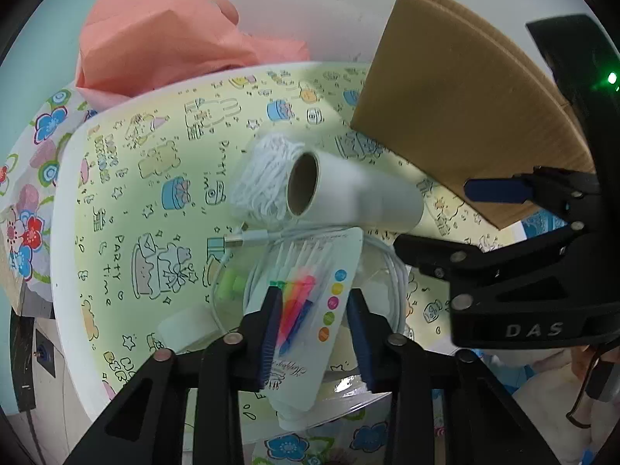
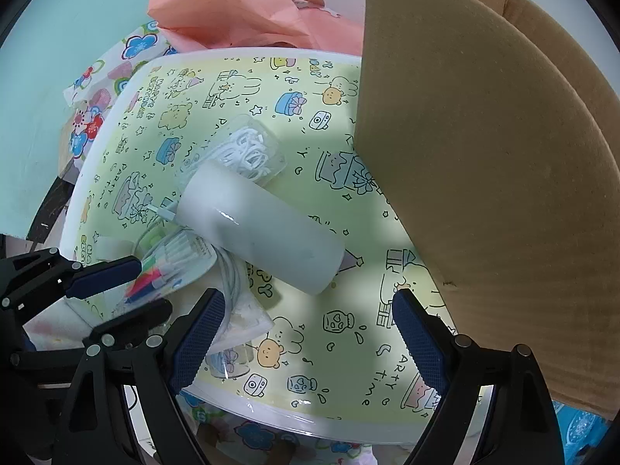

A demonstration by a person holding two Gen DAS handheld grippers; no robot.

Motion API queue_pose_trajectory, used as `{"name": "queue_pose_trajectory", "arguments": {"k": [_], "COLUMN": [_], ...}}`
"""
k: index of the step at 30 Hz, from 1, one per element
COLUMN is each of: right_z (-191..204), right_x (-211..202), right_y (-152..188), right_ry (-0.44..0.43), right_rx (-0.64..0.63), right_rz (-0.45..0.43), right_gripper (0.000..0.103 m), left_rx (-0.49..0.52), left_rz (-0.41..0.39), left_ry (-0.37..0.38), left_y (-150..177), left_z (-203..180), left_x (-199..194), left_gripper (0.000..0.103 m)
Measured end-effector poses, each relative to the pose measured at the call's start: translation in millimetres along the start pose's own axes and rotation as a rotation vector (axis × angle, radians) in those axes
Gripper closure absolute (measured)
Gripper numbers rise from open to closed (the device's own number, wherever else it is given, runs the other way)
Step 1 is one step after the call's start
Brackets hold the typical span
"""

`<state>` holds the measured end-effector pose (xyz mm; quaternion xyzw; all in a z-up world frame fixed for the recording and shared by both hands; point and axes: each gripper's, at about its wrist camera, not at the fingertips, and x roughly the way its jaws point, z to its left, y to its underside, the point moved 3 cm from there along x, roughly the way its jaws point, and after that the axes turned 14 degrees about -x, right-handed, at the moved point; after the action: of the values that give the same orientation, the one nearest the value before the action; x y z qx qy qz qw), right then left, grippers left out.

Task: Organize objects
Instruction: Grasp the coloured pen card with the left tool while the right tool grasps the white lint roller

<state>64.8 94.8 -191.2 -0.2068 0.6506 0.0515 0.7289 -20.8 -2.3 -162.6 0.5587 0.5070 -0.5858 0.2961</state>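
Note:
A flat pack of coloured candles [image 1: 314,306] lies on the yellow cartoon-print table [image 1: 128,201]. My left gripper [image 1: 316,333] has a finger on each side of the pack, jaws partly apart, not clearly pressing it. In the right wrist view the pack [image 2: 170,267] sits between the left gripper's fingers [image 2: 104,273]. A white roll with a cardboard core [image 1: 348,197] lies beside it, also in the right wrist view [image 2: 263,228]. A coiled white USB cable [image 1: 383,267] lies under the pack. My right gripper [image 2: 306,333] is open and empty, hovering near the roll's end.
A large cardboard box [image 2: 484,155] stands on the right of the table. A clear bag of white cord [image 2: 244,151] lies behind the roll. A pink paper bag [image 1: 162,38] sits at the back. A floral cloth [image 1: 35,162] hangs at the left edge.

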Motion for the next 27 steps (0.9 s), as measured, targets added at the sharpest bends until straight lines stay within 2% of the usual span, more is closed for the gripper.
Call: {"name": "queue_pose_trajectory", "arguments": {"k": [4, 10, 14, 17, 19, 21, 23, 27], "right_z": [0.4, 6.8, 19.9, 26.3, 28.6, 30.2, 31.4, 26.6], "right_x": [-1.2, 1.1, 6.0, 15.4, 22.5, 28.3, 39.9, 51.2], "right_y": [-3.3, -16.5, -33.1, -41.4, -46.5, -48.5, -50.4, -46.8], "right_ry": [0.011, 0.014, 0.018, 0.035, 0.023, 0.009, 0.010, 0.017], "right_rx": [-0.015, -0.087, -0.190, -0.257, -0.293, -0.308, -0.323, -0.306], "right_rz": [-0.016, -0.025, -0.035, -0.024, -0.022, -0.021, 0.012, 0.043], "right_gripper": [0.013, 0.013, 0.013, 0.014, 0.021, 0.039, 0.051, 0.054], "left_rx": [-0.021, -0.021, -0.041, -0.019, -0.018, -0.020, -0.023, -0.015], "left_rz": [-0.001, 0.022, 0.099, 0.123, 0.147, 0.167, 0.178, 0.183], "left_ry": [0.005, -0.046, -0.026, -0.047, -0.040, -0.032, -0.024, -0.021], "left_y": [-3.5, -6.3, -9.3, -8.8, -9.0, -9.4, -9.4, -10.1], "left_z": [4.8, 9.6, 17.0, 19.4, 22.5, 24.7, 26.2, 26.3], "left_x": [-3.7, -6.1, 1.2, 4.4, 8.4, 13.4, 18.6, 25.5], "left_gripper": [0.072, 0.072, 0.072, 0.068, 0.060, 0.054, 0.048, 0.048]}}
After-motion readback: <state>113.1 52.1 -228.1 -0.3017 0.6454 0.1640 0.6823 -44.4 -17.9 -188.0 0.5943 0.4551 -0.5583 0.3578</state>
